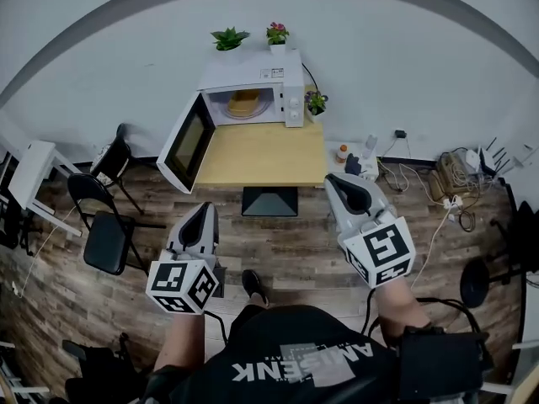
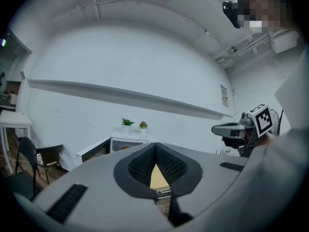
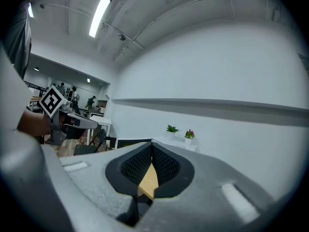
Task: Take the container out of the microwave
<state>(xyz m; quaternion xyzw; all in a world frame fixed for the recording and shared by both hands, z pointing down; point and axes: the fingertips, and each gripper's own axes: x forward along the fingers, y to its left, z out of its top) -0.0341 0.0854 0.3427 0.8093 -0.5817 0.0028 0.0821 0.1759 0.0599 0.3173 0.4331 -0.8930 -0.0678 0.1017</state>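
Observation:
The white microwave (image 1: 253,91) stands at the back of a wooden table (image 1: 261,154), its door (image 1: 187,146) swung open to the left. Inside sits a yellowish container (image 1: 244,103). Both grippers hang over the floor, short of the table and pointing at it. My left gripper (image 1: 202,209) is shut with nothing in it, and my right gripper (image 1: 334,180) is also shut and empty. In the left gripper view the pads (image 2: 145,166) meet at the tip, with the microwave (image 2: 123,143) far ahead. The right gripper view shows its pads (image 3: 164,166) closed together too.
Two small plants (image 1: 229,38) stand on the microwave and a third (image 1: 316,102) beside it. Black folding chairs (image 1: 105,225) and a white table (image 1: 34,171) are at the left. Cables and a power strip (image 1: 450,188) lie at the right, near a black stool (image 1: 476,280).

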